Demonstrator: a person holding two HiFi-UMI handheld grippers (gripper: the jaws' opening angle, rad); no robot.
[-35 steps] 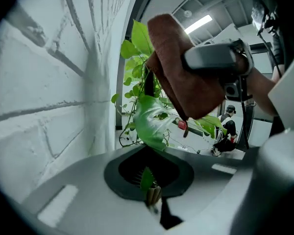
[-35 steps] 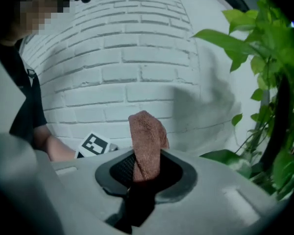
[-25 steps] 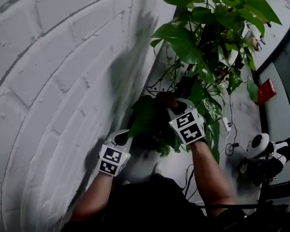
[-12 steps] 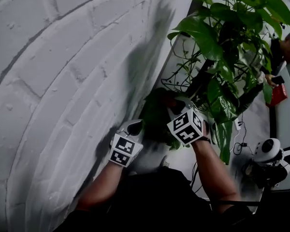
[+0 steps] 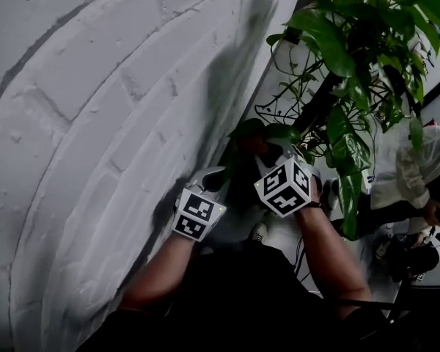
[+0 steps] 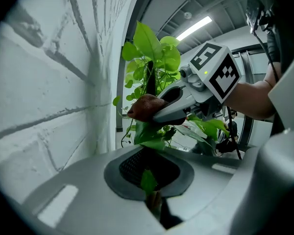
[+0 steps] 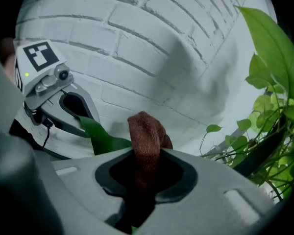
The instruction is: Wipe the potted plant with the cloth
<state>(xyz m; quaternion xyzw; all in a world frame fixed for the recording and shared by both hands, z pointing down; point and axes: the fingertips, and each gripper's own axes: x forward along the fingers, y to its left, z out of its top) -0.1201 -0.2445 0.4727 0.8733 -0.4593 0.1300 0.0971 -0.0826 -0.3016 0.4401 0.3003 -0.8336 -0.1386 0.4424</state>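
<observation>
The potted plant rises at the upper right, with broad green leaves on dark stems. My left gripper is shut on the tip of one low leaf, which stretches from its jaws toward the right gripper. My right gripper is shut on a reddish-brown cloth, and the bunched end of the cloth rests on top of that same leaf. In the right gripper view the left gripper sits close at the left. The pot is hidden.
A white-painted brick wall fills the left, close beside both grippers. A person in white clothing bends at the right edge. Cables and a white device lie on the floor at the lower right.
Both grippers have drawn closer together at the low leaf while the view swung. The person at the right has come nearer and now bends over.
</observation>
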